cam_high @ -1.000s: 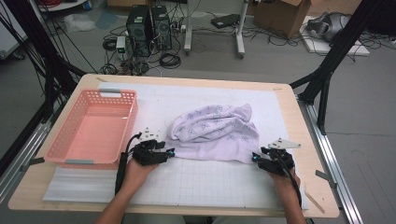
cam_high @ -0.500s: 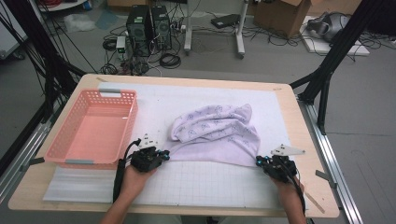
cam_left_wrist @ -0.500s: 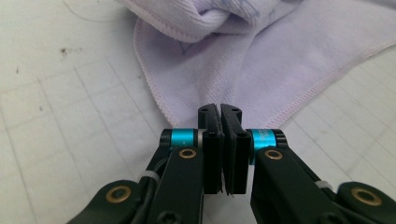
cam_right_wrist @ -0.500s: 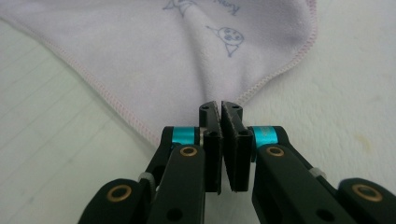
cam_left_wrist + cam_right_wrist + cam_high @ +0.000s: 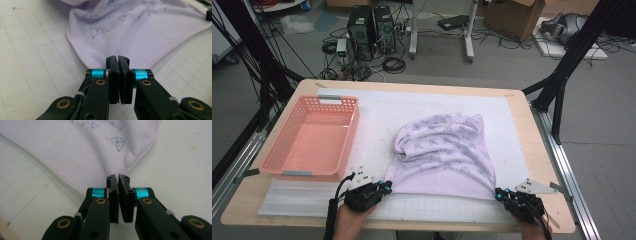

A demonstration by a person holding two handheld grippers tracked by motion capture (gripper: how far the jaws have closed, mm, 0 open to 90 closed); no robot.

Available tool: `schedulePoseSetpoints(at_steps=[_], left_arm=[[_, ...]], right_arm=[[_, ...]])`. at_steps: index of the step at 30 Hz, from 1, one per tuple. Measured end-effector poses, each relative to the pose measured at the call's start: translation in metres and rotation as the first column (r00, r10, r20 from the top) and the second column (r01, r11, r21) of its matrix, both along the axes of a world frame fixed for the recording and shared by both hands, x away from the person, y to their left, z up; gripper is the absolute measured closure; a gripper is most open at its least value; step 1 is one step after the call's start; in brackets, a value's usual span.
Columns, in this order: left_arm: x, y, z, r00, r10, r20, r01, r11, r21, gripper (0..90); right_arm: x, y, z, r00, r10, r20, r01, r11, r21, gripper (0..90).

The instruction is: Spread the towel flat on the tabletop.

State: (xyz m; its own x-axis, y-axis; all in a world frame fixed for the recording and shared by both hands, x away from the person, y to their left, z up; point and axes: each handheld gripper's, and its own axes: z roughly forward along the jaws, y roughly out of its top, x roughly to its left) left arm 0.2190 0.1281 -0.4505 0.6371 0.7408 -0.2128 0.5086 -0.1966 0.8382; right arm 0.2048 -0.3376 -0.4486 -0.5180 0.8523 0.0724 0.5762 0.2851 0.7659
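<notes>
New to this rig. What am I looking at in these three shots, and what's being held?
No robot arm here: a person holds a two-jaw hand tool in each hand. The high view looks down on the table. Each of the other two pictures comes from a camera riding on one gripper, looking along its black fingers. On the white gridded mat lie an empty pink basket and a lilac printed towel. The left gripper and the right gripper are each shut on a near corner of the towel, stretching its near edge between them.
</notes>
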Motion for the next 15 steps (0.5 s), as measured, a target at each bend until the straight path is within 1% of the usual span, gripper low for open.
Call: schedulePoseSetpoints(at_steps=[2,3,4,5,7,9,10,11,12,13,14,15], left_arm=[[-0.011,0.002,0.0,0.9999,-0.001,0.012,0.001,1.0,0.008,87.1],[-0.016,0.003,0.0,0.9999,-0.003,0.01,0.003,1.0,0.005,87.1],[-0.022,0.004,-0.001,0.9999,-0.004,0.01,0.004,0.9999,0.012,87.1],[-0.029,0.004,-0.002,0.9999,-0.011,0.007,0.011,0.9998,0.015,87.1],[-0.041,0.005,-0.002,0.9996,-0.029,-0.002,0.029,0.9996,0.006,87.1],[-0.053,0.006,0.0,0.9985,-0.055,0.003,0.055,0.9984,0.01,87.1],[-0.058,0.007,0.0,0.998,-0.063,0.004,0.063,0.998,0.008,87.0],[-0.062,0.008,0.0,0.9979,-0.064,0.014,0.064,0.9979,0.006,88.9],[-0.065,0.009,0.001,0.9978,-0.064,0.019,0.064,0.9979,-0.004,86.4],[-0.065,0.011,0.001,0.9982,-0.054,0.024,0.055,0.9985,-0.008,76.4],[-0.066,0.012,0.002,0.9988,-0.031,0.037,0.031,0.9995,-0.004,68.4],[-0.065,0.014,0.002,0.9985,-0.012,0.054,0.012,0.9999,-0.008,63.0]], right_arm=[[-0.009,0.001,-0.001,1.0,-0.003,0.0,0.003,1.0,-0.001,87.0],[-0.014,0.002,0.0,1.0,-0.005,-0.004,0.005,1.0,0.002,87.0],[-0.02,0.003,0.0,1.0,-0.006,-0.003,0.006,1.0,0.001,87.0],[-0.026,0.005,0.001,1.0,-0.002,-0.002,0.002,1.0,-0.002,87.0],[-0.038,0.006,0.002,0.9999,0.009,-0.006,-0.009,0.9999,-0.012,87.0],[-0.051,0.004,0.004,0.9999,0.005,-0.011,-0.005,1.0,-0.006,87.1],[-0.056,0.002,0.004,0.9999,0.008,-0.01,-0.008,0.9999,-0.007,87.1],[-0.061,0.0,0.004,0.9999,0.006,-0.009,-0.006,0.9999,-0.012,87.0],[-0.064,-0.002,0.004,1.0,0.003,-0.007,-0.003,0.9998,-0.02,86.7],[-0.066,-0.004,0.004,0.9999,-0.003,-0.012,0.003,1.0,-0.007,83.7],[-0.067,-0.006,0.003,0.9998,-0.012,-0.015,0.013,0.9999,0.009,75.1],[-0.067,-0.008,0.003,0.9995,-0.029,-0.012,0.029,0.9994,0.021,70.0]])
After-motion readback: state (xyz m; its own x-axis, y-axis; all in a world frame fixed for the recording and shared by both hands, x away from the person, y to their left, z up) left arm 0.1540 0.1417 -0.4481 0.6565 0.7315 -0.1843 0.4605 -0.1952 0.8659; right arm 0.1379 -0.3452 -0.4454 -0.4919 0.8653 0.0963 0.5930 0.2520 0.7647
